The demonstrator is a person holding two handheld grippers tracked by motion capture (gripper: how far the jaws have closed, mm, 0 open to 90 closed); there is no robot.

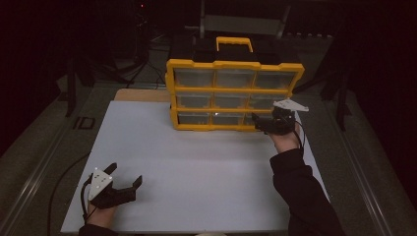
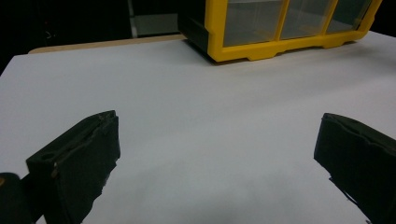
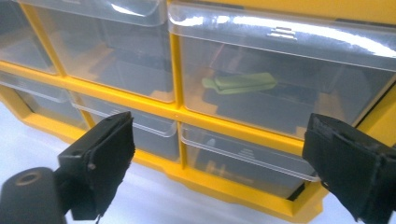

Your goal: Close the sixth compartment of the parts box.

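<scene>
A yellow drawer cabinet [image 1: 235, 90] with clear plastic drawers stands upright at the back of a white board [image 1: 196, 162]. My right gripper [image 1: 257, 124] is open at the cabinet's lower right corner, pointing at the drawer fronts. In the right gripper view its jaws [image 3: 224, 149] stand wide apart in front of the bottom drawer [image 3: 243, 158], with nothing between them. The drawer above holds a green object [image 3: 240, 83]. My left gripper [image 1: 126, 174] rests open near the board's front left, its jaws [image 2: 219, 123] spread over bare board, far from the cabinet [image 2: 280, 46].
Behind the cabinet sits a black case with a yellow handle [image 1: 234, 43]. A strip of wooden tabletop [image 1: 142, 95] shows behind the board on the left. Dark stands and legs ring the table. A black cable [image 1: 64, 182] trails off the front left.
</scene>
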